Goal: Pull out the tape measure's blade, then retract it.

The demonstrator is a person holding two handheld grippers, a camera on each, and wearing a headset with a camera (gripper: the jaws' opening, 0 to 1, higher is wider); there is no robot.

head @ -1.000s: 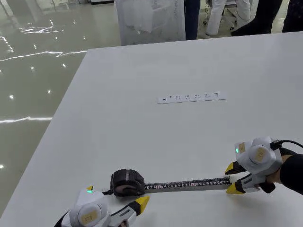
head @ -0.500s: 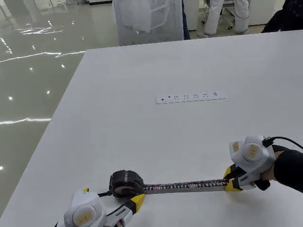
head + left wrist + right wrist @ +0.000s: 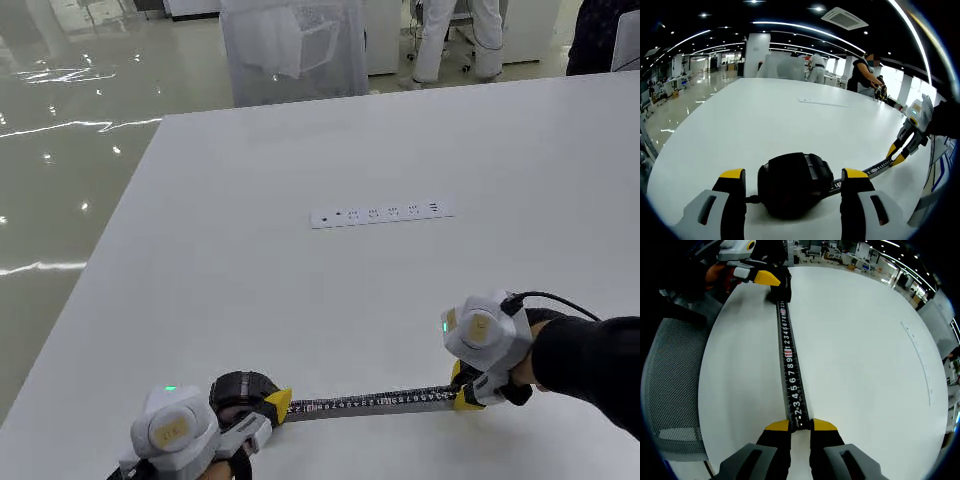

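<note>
Your right gripper [image 3: 800, 425] is pinching the very end of the blade [image 3: 788, 365]. Its yellow tips are clenching it right by the lowest numbers, down close to the table [image 3: 855, 340]. In the head view that gripper [image 3: 462, 393] is sitting low at the near right, with your dark sleeve [image 3: 590, 360] trailing off behind it.

Your left gripper [image 3: 794, 175] is doing something looser. Its jaws are standing spread on either side of the case [image 3: 795, 182], and a sliver of gap is showing on each side, so they're bracketing it rather than squeezing it. The black case is sitting on the table [image 3: 765, 115] between them, and the blade [image 3: 880, 166] is coming out of its right side and heading toward the other gripper. From the head view, the left gripper [image 3: 262, 410] and case [image 3: 240, 393] are hugging the near left corner of the table [image 3: 300, 300].

So the blade [image 3: 370, 404] is lying pulled out, running straight along the near edge from the case to your right jaws. Its printed face is pointing up, and a red mark is showing partway along.

Farther out, a white power strip [image 3: 380, 213] is lying mid-table, well apart from everything you're handling. A grey mesh chair [image 3: 670, 390] is sitting just beside the table edge in the right gripper view. Past the far edge some people [image 3: 450, 35] are standing around, and a glossy floor [image 3: 60, 150] is reflecting the ceiling lights off to the left.
</note>
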